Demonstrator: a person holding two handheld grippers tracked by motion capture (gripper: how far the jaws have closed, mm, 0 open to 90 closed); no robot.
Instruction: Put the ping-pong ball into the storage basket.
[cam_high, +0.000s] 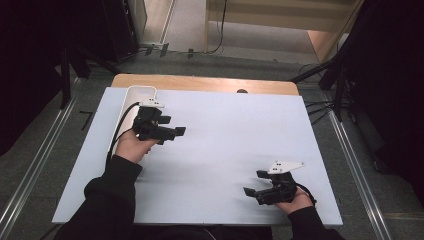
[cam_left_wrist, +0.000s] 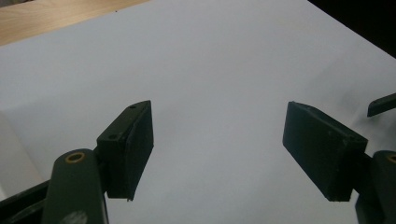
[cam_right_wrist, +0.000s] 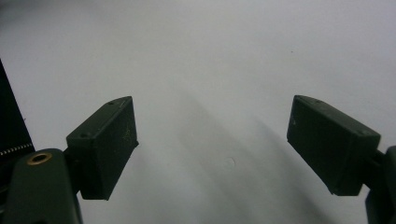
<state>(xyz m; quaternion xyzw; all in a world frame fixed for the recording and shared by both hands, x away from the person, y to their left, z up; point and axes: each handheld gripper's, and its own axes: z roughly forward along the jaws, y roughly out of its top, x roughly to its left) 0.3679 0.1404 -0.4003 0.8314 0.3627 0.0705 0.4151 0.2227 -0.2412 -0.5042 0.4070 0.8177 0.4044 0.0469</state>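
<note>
The left tool (cam_high: 172, 131) is held in the person's left hand (cam_high: 132, 146) above the far left part of the white board (cam_high: 225, 150) that covers the tabletop (cam_high: 200, 82), its jaws pointing across the board toward the other side. In the left gripper view its two black jaws stand wide apart with bare white board between them and nothing in their grip (cam_left_wrist: 217, 144). Just behind this tool, on the side away from its jaws, lies a white rounded object (cam_high: 132, 100) near the board's far left corner; the tool's black cable runs along it, and what the object is cannot be told. The right tool (cam_high: 256, 186) sits in the person's right hand (cam_high: 295, 202) low over the near right part of the board, well apart from the left tool, its jaws pointing back toward the left one. A grey three-cornered plate (cam_high: 285, 166) rides on top of it. In the right gripper view its jaws are likewise spread wide, with plain board between them and nothing held (cam_right_wrist: 212, 149). At the right edge of the left gripper view a dark tip of the right tool shows just beyond the left tool's own jaw. A strip of bare wood of the tabletop shows beyond the far edge of the board, ahead of both tools.
</note>
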